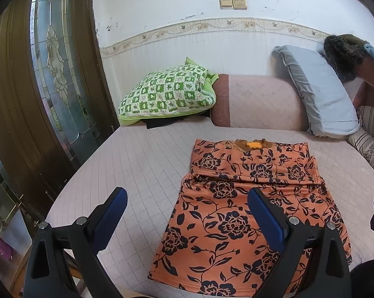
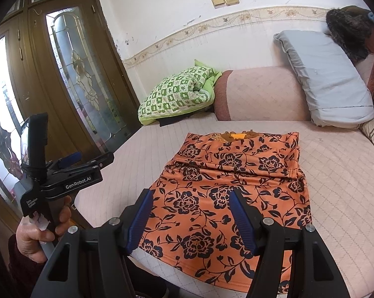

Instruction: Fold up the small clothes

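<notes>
Left tongs [image 1: 187, 213] agape, right tongs [image 2: 190, 213] agape, both seemingly empty

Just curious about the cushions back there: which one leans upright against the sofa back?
The plain grey-blue pillow, propped tilted against the pink backrest. The green-and-white checked cushion lies flat near the door.

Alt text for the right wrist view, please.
An orange floral garment, sleeves folded in, lies flat on a pink quilted bed, with the right gripper open above its near hem. At left, a hand holds the left gripper; a green checked quilt and grey pillow sit behind.
</notes>
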Demonstrator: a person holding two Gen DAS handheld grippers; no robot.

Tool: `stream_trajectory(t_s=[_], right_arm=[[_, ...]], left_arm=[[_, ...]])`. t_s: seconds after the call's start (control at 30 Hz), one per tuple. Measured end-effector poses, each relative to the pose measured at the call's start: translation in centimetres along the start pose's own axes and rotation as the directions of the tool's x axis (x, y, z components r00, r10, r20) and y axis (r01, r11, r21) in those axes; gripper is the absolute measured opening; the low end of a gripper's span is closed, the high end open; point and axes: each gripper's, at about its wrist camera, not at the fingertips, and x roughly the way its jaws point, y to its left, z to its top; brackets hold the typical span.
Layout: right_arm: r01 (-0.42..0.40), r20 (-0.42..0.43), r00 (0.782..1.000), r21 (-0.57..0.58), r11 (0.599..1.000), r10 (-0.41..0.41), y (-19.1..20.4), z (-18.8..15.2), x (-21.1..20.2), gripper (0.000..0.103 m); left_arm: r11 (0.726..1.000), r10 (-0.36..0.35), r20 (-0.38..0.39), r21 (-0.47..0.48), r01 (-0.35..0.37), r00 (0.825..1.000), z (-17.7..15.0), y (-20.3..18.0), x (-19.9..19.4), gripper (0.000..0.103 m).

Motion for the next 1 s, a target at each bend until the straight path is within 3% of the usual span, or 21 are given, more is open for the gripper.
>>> stream_trajectory(t_s=[0.37, 1.0], right_arm=[[0.002, -0.017, 1.0, 0.004, 1.0, -0.002, -0.1, -0.5, 0.6, 0.067], [0.06, -0.045, 0.997, 0.07, 0.996, -0.057, -3.6, -1.2, 0.9, 0.067]], left_arm=[[1.0, -0.012, -0.032, -0.01, 0.012, 0.999, -0.8, 0.4, 0.8, 0.097], [1.0, 0.002, -0.101, -0.013, -0.003, 0.995, -2.3, 1.3, 2.9, 0.097]])
